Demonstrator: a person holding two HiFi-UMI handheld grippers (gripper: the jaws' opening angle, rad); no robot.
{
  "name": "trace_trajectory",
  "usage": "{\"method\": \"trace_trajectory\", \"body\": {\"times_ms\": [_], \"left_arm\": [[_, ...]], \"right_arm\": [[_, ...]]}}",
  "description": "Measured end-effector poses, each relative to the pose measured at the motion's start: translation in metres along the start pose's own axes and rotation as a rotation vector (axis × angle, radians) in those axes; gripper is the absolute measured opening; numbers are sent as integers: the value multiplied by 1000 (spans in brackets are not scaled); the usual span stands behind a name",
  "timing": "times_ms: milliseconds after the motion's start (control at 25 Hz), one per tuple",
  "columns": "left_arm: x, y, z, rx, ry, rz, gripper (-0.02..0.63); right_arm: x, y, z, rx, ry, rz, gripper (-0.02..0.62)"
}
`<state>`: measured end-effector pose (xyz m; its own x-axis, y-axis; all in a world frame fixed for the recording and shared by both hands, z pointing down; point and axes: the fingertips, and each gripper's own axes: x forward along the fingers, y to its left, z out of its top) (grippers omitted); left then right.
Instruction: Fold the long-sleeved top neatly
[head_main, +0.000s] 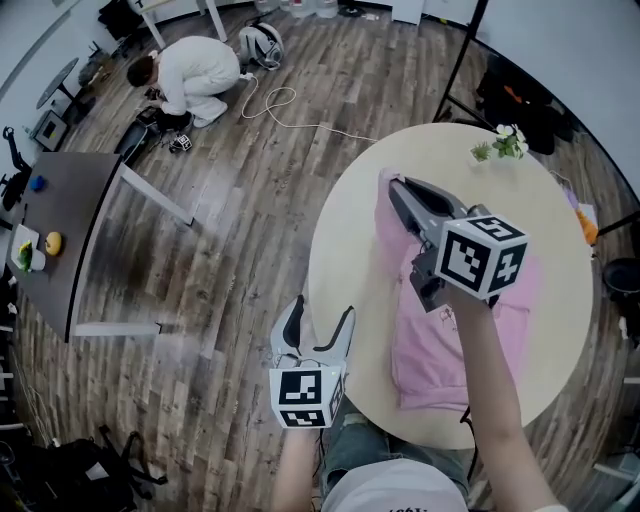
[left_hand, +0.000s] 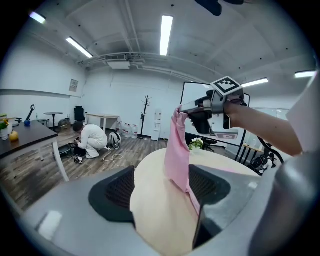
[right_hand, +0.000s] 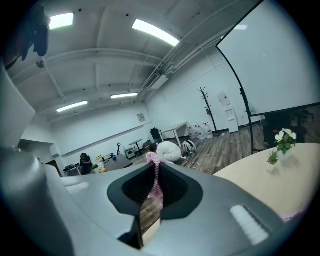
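A round table (head_main: 340, 260) fills the right of the scene, with wood floor to its left. The pink top (head_main: 430, 350) lies rumpled on the table's near right half, its body flat, while one end is lifted off the surface and hangs as a narrow strip. The right gripper (head_main: 397, 190) is clenched on that raised end, with fabric pinched between its jaws. The left gripper (head_main: 320, 310) hovers by the table's near left edge, jaws spread and empty. A small pot (head_main: 500, 145) at the far edge holds white flowers. The right arm hides part of the top.
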<state>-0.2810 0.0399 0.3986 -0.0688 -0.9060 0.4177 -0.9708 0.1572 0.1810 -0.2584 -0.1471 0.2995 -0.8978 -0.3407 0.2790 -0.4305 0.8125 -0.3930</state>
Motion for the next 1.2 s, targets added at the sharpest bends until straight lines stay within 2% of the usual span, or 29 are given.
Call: {"method": "trace_trajectory", "body": {"times_ms": [240, 480, 760, 1200], "left_arm": [[24, -43, 9, 35, 5, -76, 342], [39, -87, 13, 75, 14, -151, 342], [52, -133, 11, 124, 27, -205, 342], [70, -196, 0, 179, 70, -278, 342]], "right_arm": [[-43, -42, 27, 29, -63, -56, 55], [-97, -81, 35, 56, -110, -140, 55], [-153, -132, 19, 90, -108, -222, 55], [-235, -199, -19, 199, -120, -314, 55]]}}
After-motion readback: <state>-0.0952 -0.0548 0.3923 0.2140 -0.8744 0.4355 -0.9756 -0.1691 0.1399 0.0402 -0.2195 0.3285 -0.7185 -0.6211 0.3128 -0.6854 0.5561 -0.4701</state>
